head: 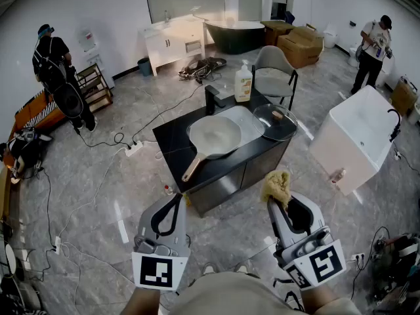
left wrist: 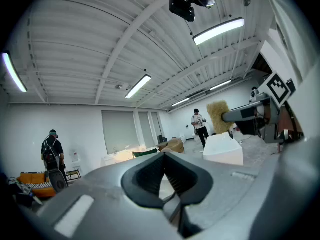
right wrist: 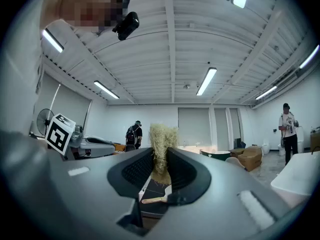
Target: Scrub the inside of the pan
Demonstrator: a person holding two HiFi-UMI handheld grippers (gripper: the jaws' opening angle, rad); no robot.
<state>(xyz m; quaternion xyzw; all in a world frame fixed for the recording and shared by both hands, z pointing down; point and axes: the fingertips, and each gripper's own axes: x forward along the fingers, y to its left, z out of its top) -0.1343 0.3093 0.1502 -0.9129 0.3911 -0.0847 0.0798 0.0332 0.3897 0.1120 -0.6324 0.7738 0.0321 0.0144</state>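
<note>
A grey pan (head: 214, 136) with a wooden handle (head: 192, 168) lies on the black counter (head: 172, 142), partly over the sink. Both grippers hang low in front of the counter, well short of the pan. My right gripper (head: 282, 200) is shut on a yellowish fibrous scrubber (head: 277, 186), which sticks up between the jaws in the right gripper view (right wrist: 163, 136). There the pan's handle (right wrist: 155, 200) shows below the jaws. My left gripper (head: 179, 197) is shut with nothing in it, its tips meeting in the left gripper view (left wrist: 163, 155).
A soap bottle (head: 243, 82) and a glass lid (head: 275, 121) stand on the counter behind the pan. A white tub (head: 357, 136) is at the right and a chair (head: 274, 74) behind. Cables cross the floor. One person (head: 56, 64) stands far left, another (head: 374, 41) far right.
</note>
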